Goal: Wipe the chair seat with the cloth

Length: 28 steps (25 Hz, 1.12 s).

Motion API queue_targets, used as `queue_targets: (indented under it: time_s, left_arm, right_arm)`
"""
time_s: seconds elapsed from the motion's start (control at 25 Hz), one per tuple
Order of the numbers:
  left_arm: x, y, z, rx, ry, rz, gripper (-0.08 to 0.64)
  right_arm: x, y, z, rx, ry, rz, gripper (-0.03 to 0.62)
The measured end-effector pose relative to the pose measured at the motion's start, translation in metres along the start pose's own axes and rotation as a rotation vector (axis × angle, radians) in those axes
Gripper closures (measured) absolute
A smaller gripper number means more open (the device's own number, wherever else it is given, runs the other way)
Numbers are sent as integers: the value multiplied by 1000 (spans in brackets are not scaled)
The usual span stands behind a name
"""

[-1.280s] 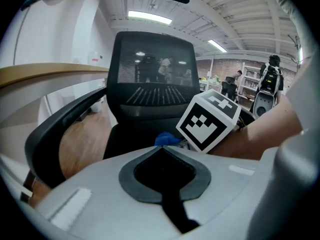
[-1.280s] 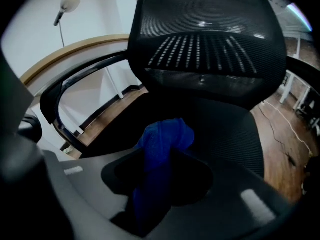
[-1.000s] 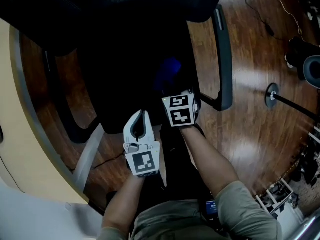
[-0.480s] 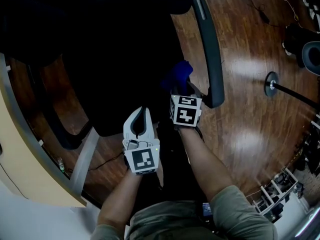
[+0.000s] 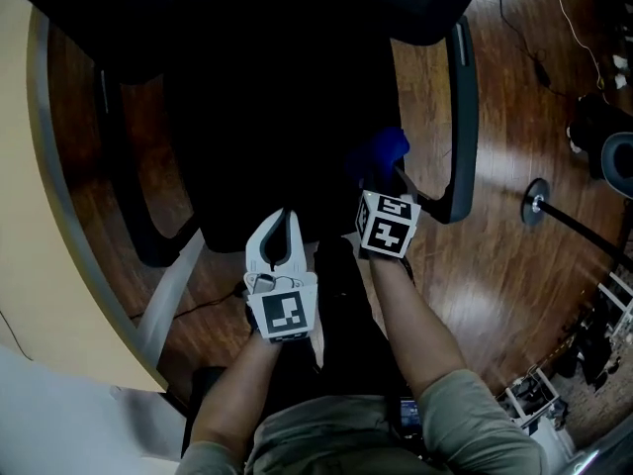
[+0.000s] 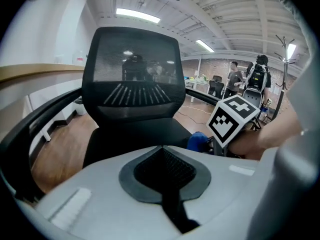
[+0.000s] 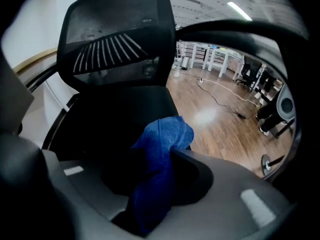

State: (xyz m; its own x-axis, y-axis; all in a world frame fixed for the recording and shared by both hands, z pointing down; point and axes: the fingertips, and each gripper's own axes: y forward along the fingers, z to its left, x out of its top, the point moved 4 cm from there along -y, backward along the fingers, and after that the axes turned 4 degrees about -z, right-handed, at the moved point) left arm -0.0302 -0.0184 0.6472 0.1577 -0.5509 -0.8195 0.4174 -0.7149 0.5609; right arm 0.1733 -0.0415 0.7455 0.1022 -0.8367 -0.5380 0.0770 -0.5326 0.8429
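White plastic marks your left gripper (image 5: 286, 216), nearest to you at the seat's front edge. It has hardly shifted in the last second, and its jaws are pressed together on nothing. Just beyond it, your right gripper (image 5: 383, 188) pinches the crumpled blue terry cloth (image 5: 382, 150), which bulges out past the jaw tips. That hand is what has changed: over the past second it has carried the cloth across the black padded chair seat (image 5: 262, 137) from nearer the middle toward the right side, rolling a little on the way. The cloth now sits close beside the black curved right armrest (image 5: 463, 107). I judge this a wiping stroke reaching the seat's right edge, so your next pass probably belongs back toward the middle and the strip under the black mesh backrest (image 6: 131, 79). The seat is too dark to tell whether the cloth actually presses on the fabric. No container shows in any view; nothing but the cloth shows on the seat, and the brown wooden floor (image 5: 514, 265) beyond carries only cables and a round stand base.
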Motion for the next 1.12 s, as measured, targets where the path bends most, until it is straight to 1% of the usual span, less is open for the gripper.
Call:
queue_targets:
  time_s: [0.12,0.24,0.32,0.52,0.64,0.8,0.88,1.0,1.12]
  left_arm:
    - [3,-19,26,61,-11,-12,555]
    - [-2,-43,51,122,-34,-12,555]
    - [-9,-60,67,161,-58,-12,555]
    - [-34,-99,106,245,-111,-5,555]
    - [-45,-114,122,272,-131,-10,555]
    - [-56,-129,137,281,-144,-13,555]
    - [-60,-134,142,279,-142,-3,555]
    - [-69,-139,148,288,-144,12,555]
    - [-79,-138,149,307,-152,18,555]
  right_arm:
    - [16,-12,39,70,-53,-51,465]
    - [25,-24,93,181,-125,-92,465]
    - [25,-32,132,260,-189,-110,463]
    - [2,-52,231,472,-396,-105,462]
    - [-19,-61,277,565,-506,-65,462]
    - [-48,-65,320,643,-634,-3,462]
    - [-60,-62,334,665,-673,21,462]
    - [-73,-57,342,677,-696,48,460]
    - [-78,-51,337,670,-694,60,462]
